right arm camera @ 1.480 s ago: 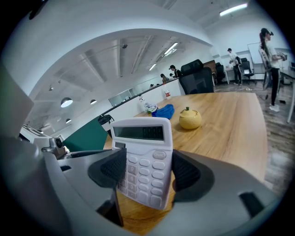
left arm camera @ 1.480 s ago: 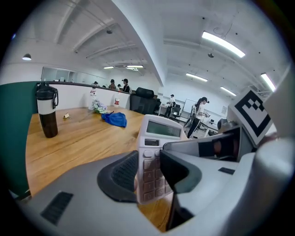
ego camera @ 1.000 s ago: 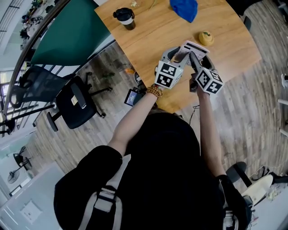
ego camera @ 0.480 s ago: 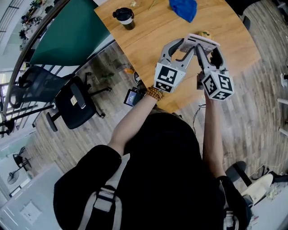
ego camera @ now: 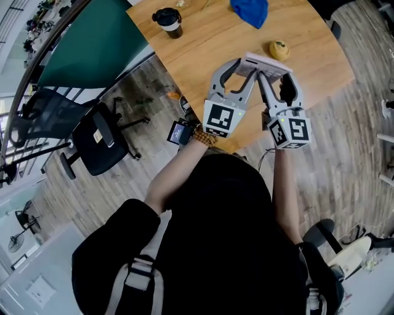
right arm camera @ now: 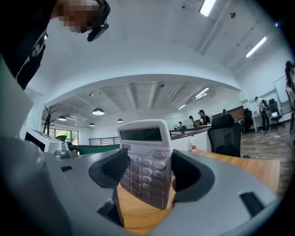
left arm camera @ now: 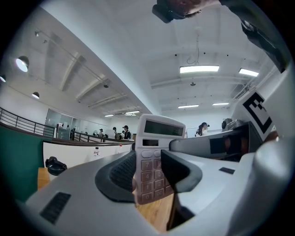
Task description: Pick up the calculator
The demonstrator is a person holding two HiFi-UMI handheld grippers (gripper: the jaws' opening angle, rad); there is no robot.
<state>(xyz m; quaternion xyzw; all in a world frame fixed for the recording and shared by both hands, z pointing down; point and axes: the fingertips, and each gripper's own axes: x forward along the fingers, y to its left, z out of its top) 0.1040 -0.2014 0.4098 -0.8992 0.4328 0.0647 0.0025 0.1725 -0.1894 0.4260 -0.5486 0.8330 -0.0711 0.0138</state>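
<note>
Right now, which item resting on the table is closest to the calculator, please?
The yellow round item beside the calculator; black cup and blue cloth lie farther.

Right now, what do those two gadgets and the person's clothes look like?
Left gripper and right gripper: light grey plastic, curved jaws, black ribbed pads, each carrying a cube of black-and-white square markers. Black short-sleeved top, beaded bracelet on the left wrist.
</note>
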